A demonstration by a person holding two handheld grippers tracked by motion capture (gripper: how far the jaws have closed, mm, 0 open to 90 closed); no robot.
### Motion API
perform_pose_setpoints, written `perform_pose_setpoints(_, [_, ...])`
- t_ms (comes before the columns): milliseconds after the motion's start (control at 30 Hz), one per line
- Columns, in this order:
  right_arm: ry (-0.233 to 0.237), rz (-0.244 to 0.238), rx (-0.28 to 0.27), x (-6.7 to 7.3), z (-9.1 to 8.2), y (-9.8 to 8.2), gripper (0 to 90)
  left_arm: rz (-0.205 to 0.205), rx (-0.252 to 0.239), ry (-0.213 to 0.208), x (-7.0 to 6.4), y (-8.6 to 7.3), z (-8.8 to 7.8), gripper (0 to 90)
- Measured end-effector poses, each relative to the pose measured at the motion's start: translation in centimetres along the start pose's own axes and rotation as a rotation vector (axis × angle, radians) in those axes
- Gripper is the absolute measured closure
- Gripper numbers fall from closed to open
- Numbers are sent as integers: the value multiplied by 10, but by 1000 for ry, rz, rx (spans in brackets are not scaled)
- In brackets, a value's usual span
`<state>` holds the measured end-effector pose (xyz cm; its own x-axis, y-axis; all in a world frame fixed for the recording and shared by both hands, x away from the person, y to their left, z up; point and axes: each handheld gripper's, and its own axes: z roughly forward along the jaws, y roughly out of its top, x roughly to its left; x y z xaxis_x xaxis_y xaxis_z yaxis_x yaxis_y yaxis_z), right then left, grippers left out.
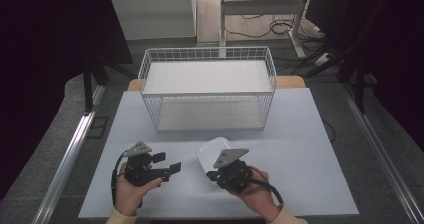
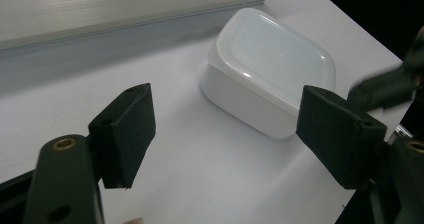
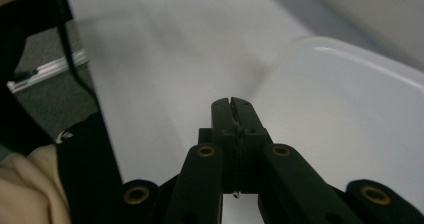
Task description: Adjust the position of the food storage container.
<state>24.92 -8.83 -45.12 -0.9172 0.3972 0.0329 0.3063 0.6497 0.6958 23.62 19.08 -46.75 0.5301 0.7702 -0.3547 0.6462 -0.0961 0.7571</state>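
Dark surroundings ring a desk (image 1: 300,134) topped with a pale sheet; cables trail over the floor beyond its far edge.

Item 1: white wire basket (image 1: 207,89), two-tiered, standing at the middle of the desk's far edge.

Item 2: white plastic container (image 2: 270,71), rounded rectangular, with a translucent lid seated on it. It sits near the middle of the desk, toward the near edge and in front of the basket. By its look it is light, rigid and smooth-walled, so it is probably slippery under hard pads, and the lid may flex. No contents can be made out. A grip across the two long side walls, below the lid's lip, looks safest; a pinch on the lid rim alone could pop it loose.

Item 3: left gripper (image 1: 167,166), at the near left of the desk, pointed toward the container, jaws spread wide and empty.

Item 4: right gripper (image 3: 233,109), jaws pressed together with nothing between them, tips just beside the container's near edge; contact cannot be told.
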Motion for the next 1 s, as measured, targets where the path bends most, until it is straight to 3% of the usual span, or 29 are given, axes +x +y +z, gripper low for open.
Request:
perform_pose_setpoints(67, [12, -23, 34, 11, 17, 1, 894, -6, -4, 2, 2, 0, -2, 233])
perform_pose_setpoints(167, [1, -24, 63, 12, 30, -2, 895, -6, -7, 7, 4, 0, -3, 233])
perform_pose_setpoints(367, [-40, -19, 96, 8, 35, -8, 895, -6, -4, 7, 5, 0, -2, 233])
perform_pose_setpoints(667, [-72, 20, 108, -2, 18, -22, 896, -10, -12, 8, 7, 0, -5, 232])
perform_pose_setpoints(900, [-111, 83, 97, -26, -8, -43, 896, -17, -15, 10, 8, 0, -6, 232])
perform_pose_setpoints(1000, [-150, 103, 108, -38, -15, -50, 896, -14, -15, 10, 8, 0, -6, 232])
